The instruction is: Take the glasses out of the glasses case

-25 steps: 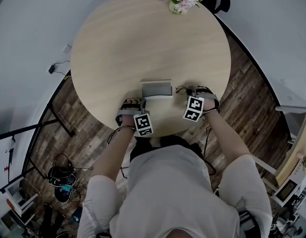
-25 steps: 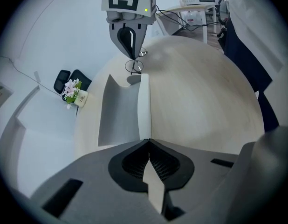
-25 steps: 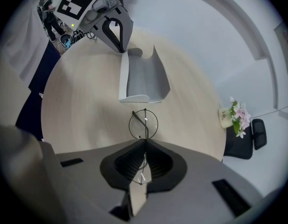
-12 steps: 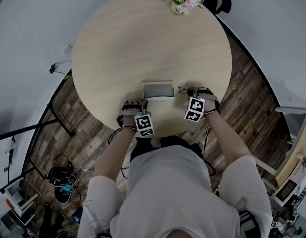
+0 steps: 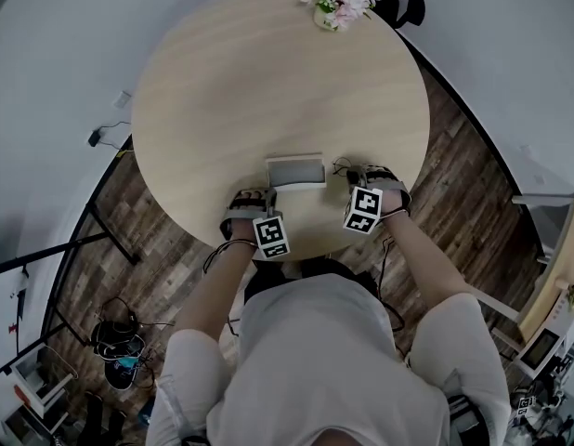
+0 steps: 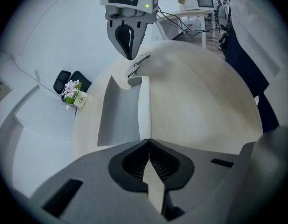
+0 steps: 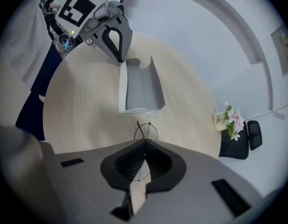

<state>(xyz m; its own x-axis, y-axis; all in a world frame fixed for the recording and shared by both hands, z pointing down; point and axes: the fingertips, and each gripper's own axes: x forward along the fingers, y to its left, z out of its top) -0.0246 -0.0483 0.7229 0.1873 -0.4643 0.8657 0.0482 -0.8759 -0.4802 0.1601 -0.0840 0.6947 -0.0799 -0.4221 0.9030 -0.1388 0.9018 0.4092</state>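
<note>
The grey glasses case (image 5: 294,169) lies open near the table's front edge, and its inside (image 6: 120,113) looks empty. My left gripper (image 6: 148,141) is shut on the case's near end wall, where the white rim (image 6: 145,108) runs into the closed jaws. To the right of the case, my right gripper (image 7: 144,143) is shut on the thin wire-framed glasses (image 7: 146,131). One lens loop pokes out past its tips over the bare tabletop. In the left gripper view the glasses (image 6: 137,64) hang under the right gripper (image 6: 130,57), just beyond the case's far end.
The round pale wooden table (image 5: 268,72) carries a small vase of pink and white flowers (image 5: 338,3) at its far edge. A black chair (image 5: 410,7) stands behind it. Dark wood floor, cables and table legs (image 5: 110,230) lie to the left.
</note>
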